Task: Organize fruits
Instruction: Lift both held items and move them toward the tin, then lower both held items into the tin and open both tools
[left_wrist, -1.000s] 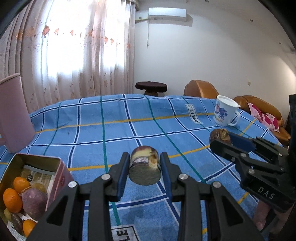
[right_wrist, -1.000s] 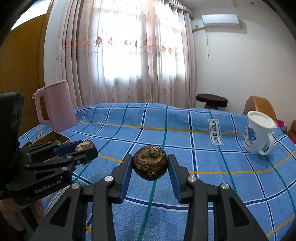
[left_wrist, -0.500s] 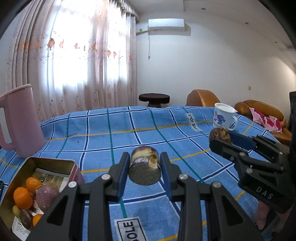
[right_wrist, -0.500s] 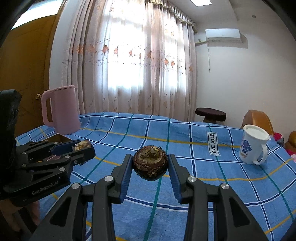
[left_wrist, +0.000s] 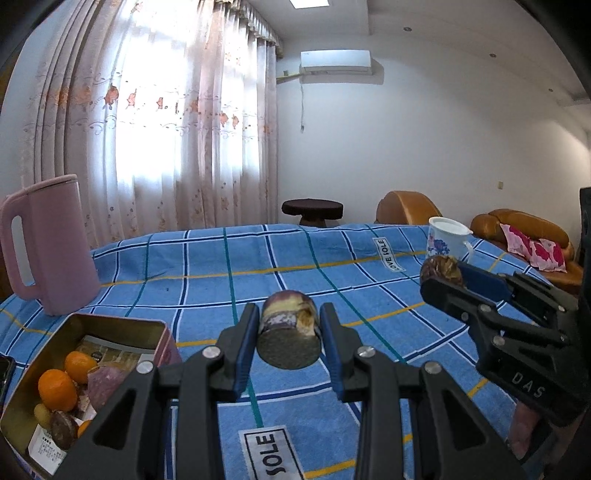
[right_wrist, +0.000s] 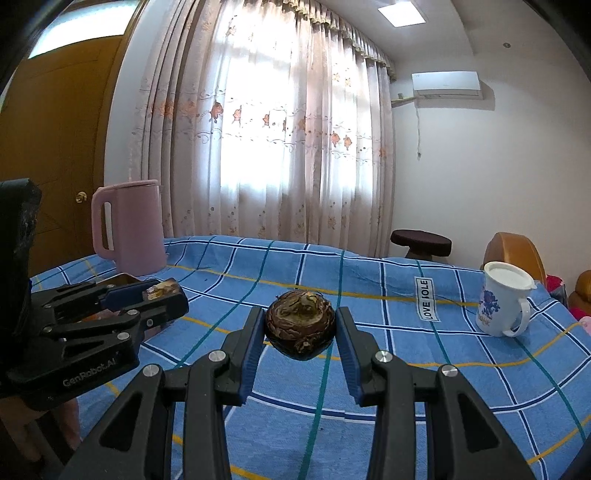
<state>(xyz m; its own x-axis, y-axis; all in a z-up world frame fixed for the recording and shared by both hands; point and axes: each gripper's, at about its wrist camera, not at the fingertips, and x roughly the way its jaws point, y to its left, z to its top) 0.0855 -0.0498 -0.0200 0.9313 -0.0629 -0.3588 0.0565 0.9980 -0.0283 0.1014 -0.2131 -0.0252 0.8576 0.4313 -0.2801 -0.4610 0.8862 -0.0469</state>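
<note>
My left gripper (left_wrist: 289, 332) is shut on a purple and yellow cut fruit piece (left_wrist: 288, 334), held above the blue checked tablecloth (left_wrist: 332, 280). My right gripper (right_wrist: 301, 332) is shut on a round dark brown fruit (right_wrist: 301, 326), also held above the cloth. Each gripper shows in the other's view, the right one (left_wrist: 443, 275) at the right, the left one (right_wrist: 166, 291) at the left. An open metal tin (left_wrist: 125, 326) at the lower left holds oranges (left_wrist: 57, 389) and several other fruits.
A pink kettle (left_wrist: 48, 247) stands at the left behind the tin; it also shows in the right wrist view (right_wrist: 129, 229). A white flowered mug (right_wrist: 504, 302) stands at the right. Brown sofas (left_wrist: 517, 236) and a dark stool (left_wrist: 312, 210) lie beyond the table.
Both grippers have risen and tilted up with their fruits still held, so the table looks lower and more of the room shows. The tin and kettle have come further into the left view.
</note>
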